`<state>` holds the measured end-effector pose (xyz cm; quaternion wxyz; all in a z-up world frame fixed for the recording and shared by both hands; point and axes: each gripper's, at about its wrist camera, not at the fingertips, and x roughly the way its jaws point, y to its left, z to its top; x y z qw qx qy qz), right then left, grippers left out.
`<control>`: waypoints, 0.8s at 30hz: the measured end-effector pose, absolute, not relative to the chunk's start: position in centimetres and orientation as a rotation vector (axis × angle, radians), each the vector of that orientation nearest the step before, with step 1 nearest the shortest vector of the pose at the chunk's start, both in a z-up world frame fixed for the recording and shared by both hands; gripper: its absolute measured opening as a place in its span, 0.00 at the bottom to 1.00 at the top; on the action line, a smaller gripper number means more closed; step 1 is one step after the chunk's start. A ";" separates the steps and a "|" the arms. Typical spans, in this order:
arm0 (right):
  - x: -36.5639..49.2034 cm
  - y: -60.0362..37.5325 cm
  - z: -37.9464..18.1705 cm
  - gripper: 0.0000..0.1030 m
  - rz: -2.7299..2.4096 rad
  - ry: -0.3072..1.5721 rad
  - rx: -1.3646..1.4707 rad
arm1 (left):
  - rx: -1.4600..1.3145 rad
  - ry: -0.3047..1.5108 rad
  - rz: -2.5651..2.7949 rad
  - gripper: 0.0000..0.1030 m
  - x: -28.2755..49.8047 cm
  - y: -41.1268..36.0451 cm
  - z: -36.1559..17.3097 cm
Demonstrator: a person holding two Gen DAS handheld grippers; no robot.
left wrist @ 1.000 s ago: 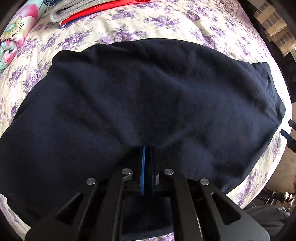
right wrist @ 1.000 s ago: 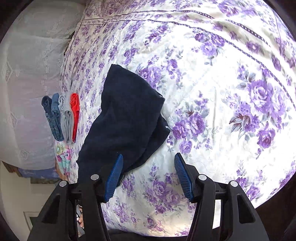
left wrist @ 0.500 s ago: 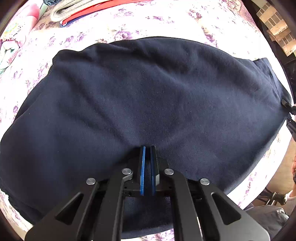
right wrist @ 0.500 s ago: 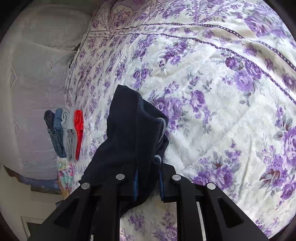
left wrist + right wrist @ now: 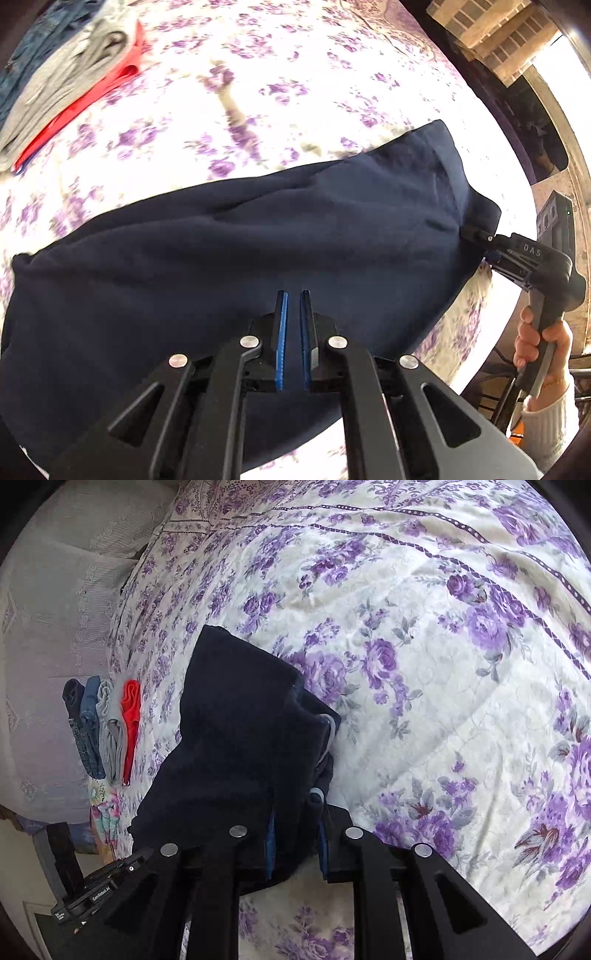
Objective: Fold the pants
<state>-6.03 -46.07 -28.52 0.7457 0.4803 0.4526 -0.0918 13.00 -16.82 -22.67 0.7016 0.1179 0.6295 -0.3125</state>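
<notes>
The dark navy pants (image 5: 258, 236) hang lifted above the purple-flowered bed sheet (image 5: 295, 85), stretched between both grippers. My left gripper (image 5: 291, 299) is shut on the pants' near edge, its blue pads almost together with cloth between them. My right gripper (image 5: 295, 834) is shut on the waistband end of the pants (image 5: 240, 720), where a grey drawstring shows. The right gripper also shows in the left wrist view (image 5: 480, 236), pinching the pants' far right corner, with a hand on its handle.
A row of folded clothes, denim, grey and red (image 5: 107, 723), lies at the far side of the bed; it also shows in the left wrist view (image 5: 62, 85). A flowered cloth (image 5: 105, 812) lies near them. The sheet (image 5: 443, 664) spreads wide to the right.
The right gripper closed on the waistband end one second ago. Both grippers have since lifted the pants off the bed, and more sheet shows behind them.
</notes>
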 end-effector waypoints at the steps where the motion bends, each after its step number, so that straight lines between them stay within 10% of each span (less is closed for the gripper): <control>1: -6.1 -46.1 -28.5 0.17 -0.202 0.991 1.053 | 0.248 1.414 -0.705 0.04 13.4 -17.8 -23.3; 24: -5.0 -44.9 -27.5 0.18 -0.250 1.064 0.937 | 0.238 1.489 -0.789 0.00 10.0 -25.3 -26.3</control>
